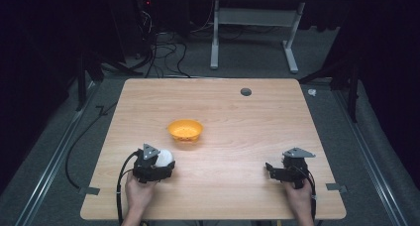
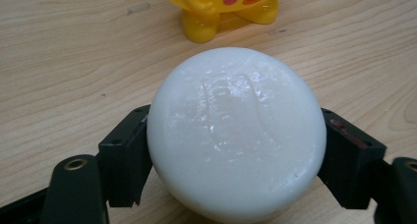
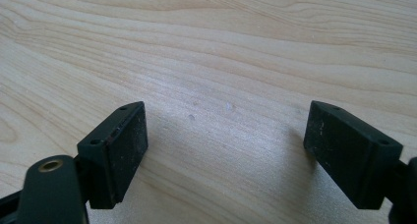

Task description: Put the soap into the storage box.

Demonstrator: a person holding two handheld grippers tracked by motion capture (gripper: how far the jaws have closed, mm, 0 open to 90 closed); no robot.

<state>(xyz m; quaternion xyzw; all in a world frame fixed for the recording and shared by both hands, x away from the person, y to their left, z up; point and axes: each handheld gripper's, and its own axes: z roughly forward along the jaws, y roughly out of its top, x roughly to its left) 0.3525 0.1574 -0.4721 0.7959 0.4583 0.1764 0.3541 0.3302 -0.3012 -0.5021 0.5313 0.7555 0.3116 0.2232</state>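
A smooth white ball (image 2: 236, 135) sits between the jaws of my left gripper (image 1: 162, 162), whose black pads (image 2: 125, 155) press on both of its sides. In the high view the white ball (image 1: 165, 157) is at the table's front left. Just beyond it stands a yellow-orange bowl (image 1: 185, 130); in the left gripper view the bowl (image 2: 221, 10) shows stubby feet and pink cheeks. My right gripper (image 3: 226, 150) stands open over bare wood, with nothing between its jaws. In the high view the right gripper (image 1: 277, 170) is at the front right.
The wooden table (image 1: 247, 137) has a dark round grommet (image 1: 245, 91) near its far edge. Cables (image 1: 163, 52) and a grey desk frame (image 1: 255, 32) lie on the carpet beyond. A small white item (image 1: 311, 92) rests on the floor off the far right corner.
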